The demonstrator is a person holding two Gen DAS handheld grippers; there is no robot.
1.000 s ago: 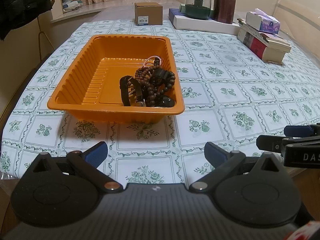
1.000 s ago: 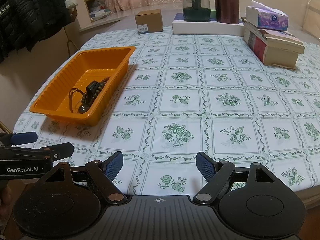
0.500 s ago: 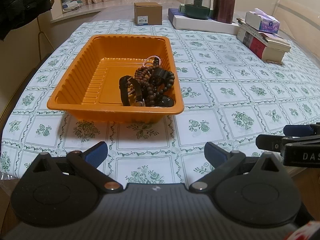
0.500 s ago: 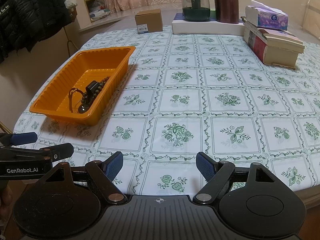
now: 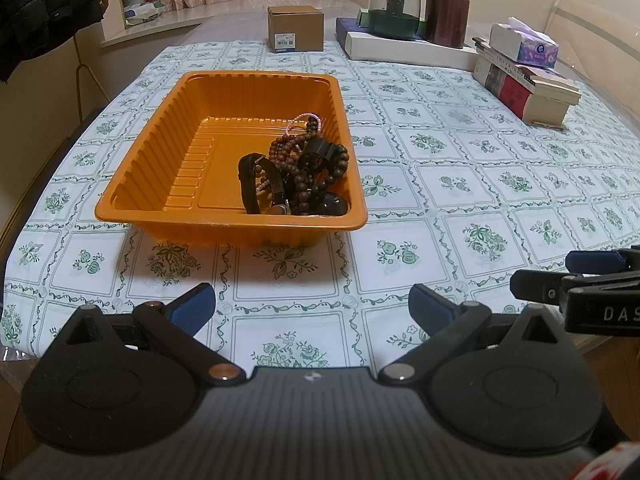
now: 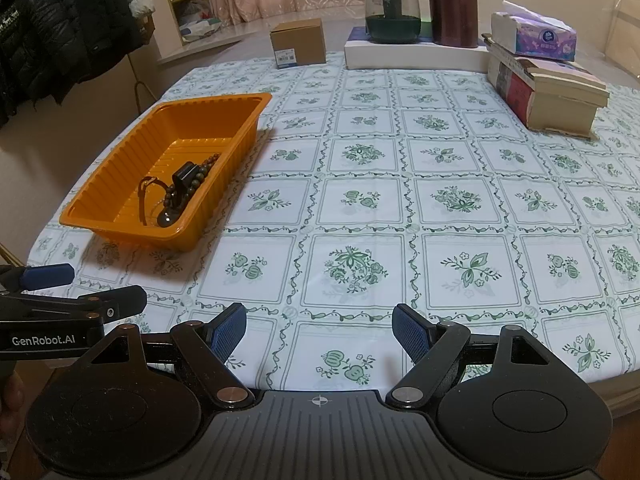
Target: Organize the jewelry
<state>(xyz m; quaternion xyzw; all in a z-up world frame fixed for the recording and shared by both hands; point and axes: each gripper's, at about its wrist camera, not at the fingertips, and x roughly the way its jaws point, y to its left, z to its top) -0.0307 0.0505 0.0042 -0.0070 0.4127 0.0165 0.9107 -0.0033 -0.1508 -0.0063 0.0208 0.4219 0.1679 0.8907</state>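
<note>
Both my grippers hang released and empty over the near table edge, left [image 5: 312, 306] and right [image 6: 319, 332]. The jewelry [image 5: 298, 172] lies heaped in the orange tray's [image 5: 224, 224] near right corner, well ahead.

Floral-clothed table [image 6: 460, 160] — orange tray [image 5: 160, 152], cardboard box [image 5: 296, 28], books [image 5: 528, 92].

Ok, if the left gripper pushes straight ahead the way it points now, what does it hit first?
Probably the bare tablecloth just short of the orange tray; the open left gripper points down at it. Depth is uncertain.
</note>
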